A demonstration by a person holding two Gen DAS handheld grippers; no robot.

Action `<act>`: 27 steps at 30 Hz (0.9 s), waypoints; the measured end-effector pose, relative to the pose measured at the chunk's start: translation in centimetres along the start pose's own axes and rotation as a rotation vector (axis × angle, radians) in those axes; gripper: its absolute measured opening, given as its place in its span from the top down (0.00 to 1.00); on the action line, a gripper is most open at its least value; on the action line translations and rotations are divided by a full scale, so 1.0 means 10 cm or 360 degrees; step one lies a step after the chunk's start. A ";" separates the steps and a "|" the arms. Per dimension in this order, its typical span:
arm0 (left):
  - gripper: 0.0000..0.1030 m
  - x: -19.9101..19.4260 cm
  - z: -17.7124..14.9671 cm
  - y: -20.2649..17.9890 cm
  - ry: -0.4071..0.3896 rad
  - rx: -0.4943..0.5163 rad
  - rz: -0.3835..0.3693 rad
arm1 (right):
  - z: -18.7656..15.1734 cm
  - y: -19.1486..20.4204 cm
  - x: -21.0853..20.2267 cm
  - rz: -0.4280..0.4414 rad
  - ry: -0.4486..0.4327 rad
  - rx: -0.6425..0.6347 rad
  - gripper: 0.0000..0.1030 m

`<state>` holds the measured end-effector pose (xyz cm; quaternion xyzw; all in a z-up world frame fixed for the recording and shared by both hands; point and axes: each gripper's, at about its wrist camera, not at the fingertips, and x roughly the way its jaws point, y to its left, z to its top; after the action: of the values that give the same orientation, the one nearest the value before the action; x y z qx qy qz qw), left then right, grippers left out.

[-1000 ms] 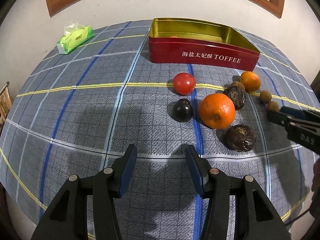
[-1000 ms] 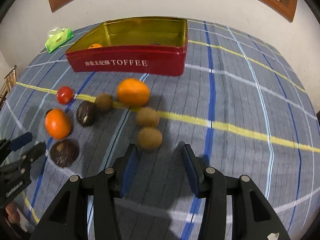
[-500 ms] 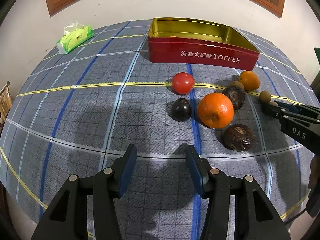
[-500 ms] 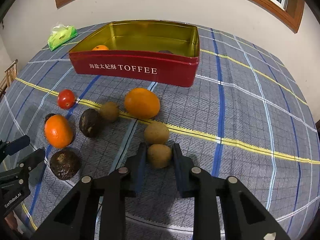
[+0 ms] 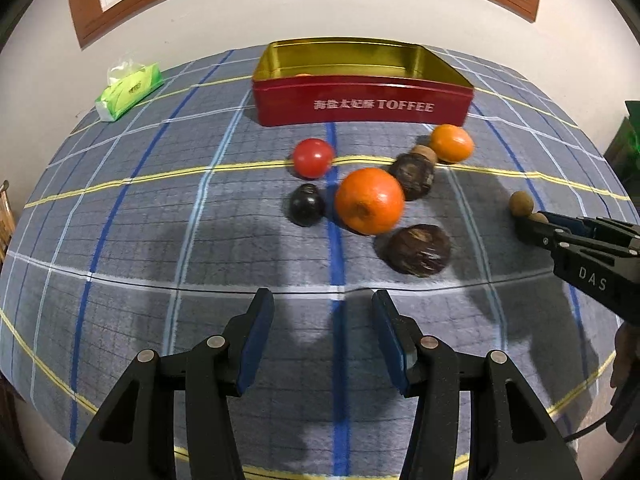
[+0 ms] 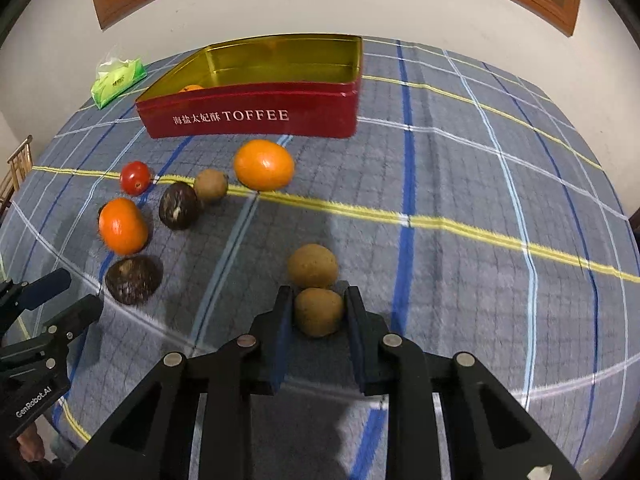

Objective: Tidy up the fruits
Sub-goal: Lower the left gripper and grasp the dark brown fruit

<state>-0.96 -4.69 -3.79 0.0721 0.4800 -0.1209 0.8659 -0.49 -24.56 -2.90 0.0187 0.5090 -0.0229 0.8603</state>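
My right gripper [image 6: 316, 304] is shut on a brown kiwi [image 6: 319, 312], low over the cloth, with a second kiwi [image 6: 313, 266] just beyond it. Loose fruit lies to the left: an orange [image 6: 263, 165], a third kiwi [image 6: 211, 185], two dark brown fruits [image 6: 178, 205], a mandarin [image 6: 122, 225] and a tomato [image 6: 135, 177]. The red TOFFEE tin [image 6: 256, 116] stands behind with an orange inside [image 6: 191, 88]. My left gripper [image 5: 322, 314] is open and empty, short of the mandarin [image 5: 369, 200] and a dark plum [image 5: 307, 204].
A green tissue pack [image 5: 127, 91] lies at the far left of the checked tablecloth [image 5: 160, 216]. The wall and a wood-framed window stand behind the tin. In the left wrist view my right gripper [image 5: 532, 226] shows at the right edge.
My right gripper moved forward and closed on the nearest kiwi. My left gripper stayed open and shifted slightly right and closer to the fruit.
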 end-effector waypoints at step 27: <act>0.49 0.18 0.16 -0.48 0.0023 0.0017 -0.0029 | -0.37 -0.38 -0.24 0.0000 -0.0024 0.0129 0.77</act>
<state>-0.02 -9.92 -4.50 0.0733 0.4861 -0.1308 0.8609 -5.07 -28.11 -2.65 0.0533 0.5012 -0.0436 0.8626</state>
